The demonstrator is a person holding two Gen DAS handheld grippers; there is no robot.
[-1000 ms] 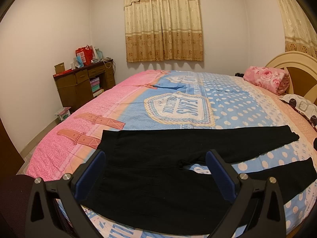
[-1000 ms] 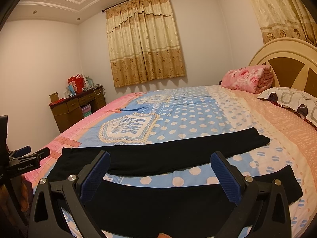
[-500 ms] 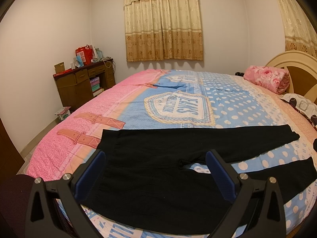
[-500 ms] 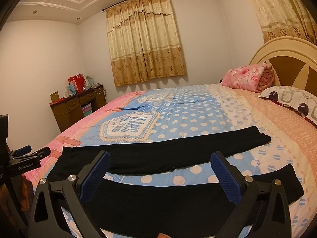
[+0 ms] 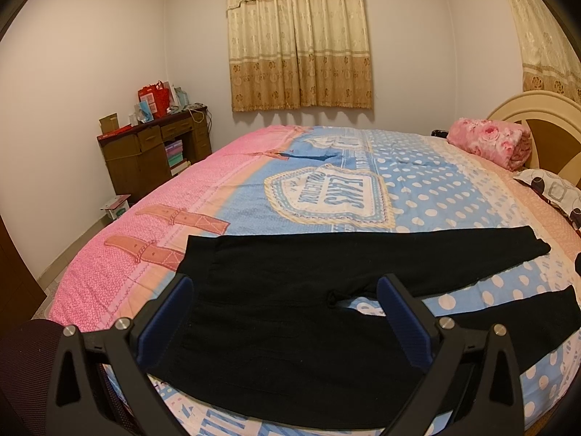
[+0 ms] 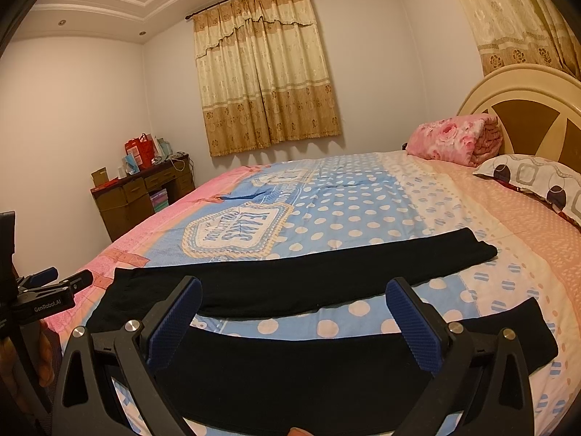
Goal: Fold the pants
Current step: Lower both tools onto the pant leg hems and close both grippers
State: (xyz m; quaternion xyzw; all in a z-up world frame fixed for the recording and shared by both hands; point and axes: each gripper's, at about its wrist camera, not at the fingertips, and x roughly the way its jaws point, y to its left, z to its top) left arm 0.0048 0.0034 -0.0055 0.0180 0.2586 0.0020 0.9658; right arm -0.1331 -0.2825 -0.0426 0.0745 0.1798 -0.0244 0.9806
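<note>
We see a pair of black knit pants [image 5: 290,290] spread flat on the wide bed with the pink, blue and polka-dot printed cover [image 5: 417,189], lying along the bed's near edge with the waistband toward the pink side and the two legs running toward the cream wooden headboard [image 6: 515,109]. The legs are parted, with a strip of dotted cover showing between them. Our left gripper [image 5: 283,321] hovers above the waist and seat of the pants, its blue-padded fingers [image 5: 165,318] set wide apart and holding nothing. Our right gripper [image 6: 294,323] hangs over the nearer leg, its jaws likewise spread wide and empty; we cannot tell whether either touches the cloth. Against the headboard rest a folded pink floral blanket [image 6: 454,140] and, nearer us, a white pillow with dark circles [image 6: 533,178]. Beyond the bed's far side hangs a beige and gold patterned curtain [image 5: 297,36], and off the pink foot end stands a dark brown wooden desk [image 5: 152,152] with a red bag on top.
</note>
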